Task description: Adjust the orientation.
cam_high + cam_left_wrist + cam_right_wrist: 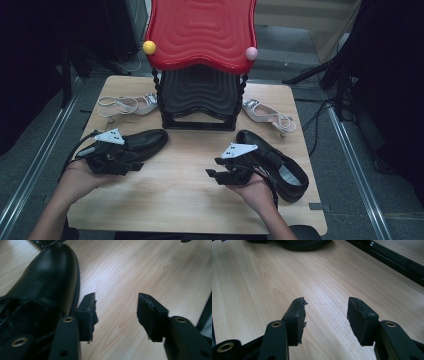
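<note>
A black leather shoe (150,141) lies on the wooden table (185,200) at the left, toe pointing right. My left gripper (136,165) hovers at its near side, open; in the left gripper view the shoe's toe (47,280) sits just outside the left jaw, and only bare wood lies between the jaws of the left gripper (116,312). A second black shoe (280,162) lies at the right. My right gripper (212,174) is held beside it, pointing left. In the right gripper view the right gripper (326,315) stands open over bare wood.
A shoe rack stands at the back centre, with a red top shelf (200,30) and a black lower shelf (200,95). One pale sandal (127,105) lies left of it, another (267,114) right of it. Dark floor and rails surround the table.
</note>
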A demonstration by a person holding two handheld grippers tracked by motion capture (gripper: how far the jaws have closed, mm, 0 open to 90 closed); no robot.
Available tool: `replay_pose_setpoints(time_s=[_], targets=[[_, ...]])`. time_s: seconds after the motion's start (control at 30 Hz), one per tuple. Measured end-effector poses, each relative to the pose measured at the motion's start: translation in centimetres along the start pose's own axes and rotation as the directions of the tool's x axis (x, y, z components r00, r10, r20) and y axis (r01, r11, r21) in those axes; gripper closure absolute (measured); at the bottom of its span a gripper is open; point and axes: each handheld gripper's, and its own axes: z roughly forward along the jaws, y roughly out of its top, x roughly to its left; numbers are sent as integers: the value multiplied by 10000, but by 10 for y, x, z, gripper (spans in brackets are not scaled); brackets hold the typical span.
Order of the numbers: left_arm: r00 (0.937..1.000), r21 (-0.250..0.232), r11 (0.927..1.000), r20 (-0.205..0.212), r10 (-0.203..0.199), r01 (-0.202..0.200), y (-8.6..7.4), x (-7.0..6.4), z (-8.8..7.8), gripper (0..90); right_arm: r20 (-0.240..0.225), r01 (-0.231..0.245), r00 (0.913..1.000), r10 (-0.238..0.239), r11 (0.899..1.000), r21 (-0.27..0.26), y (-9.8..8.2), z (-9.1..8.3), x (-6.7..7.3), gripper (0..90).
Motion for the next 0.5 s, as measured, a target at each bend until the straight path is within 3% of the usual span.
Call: replay_pose_setpoints(time_s=[0.17,0.3,0.5], targets=[[9999,-10,9999,-117,-100,100,-3,4,-11,561,-59,-20,10000,20,10000,71,1,3,0,493],[9994,308,9995,-340,-16,27,-7,11,-24,581,-60,147,9999,-146,9998,154,1,4,2,502],[9991,31,9996,-292,-296,297,-13,20,-40,612,-32,522,9986,-522,9986,-41,1,3,5,533]])
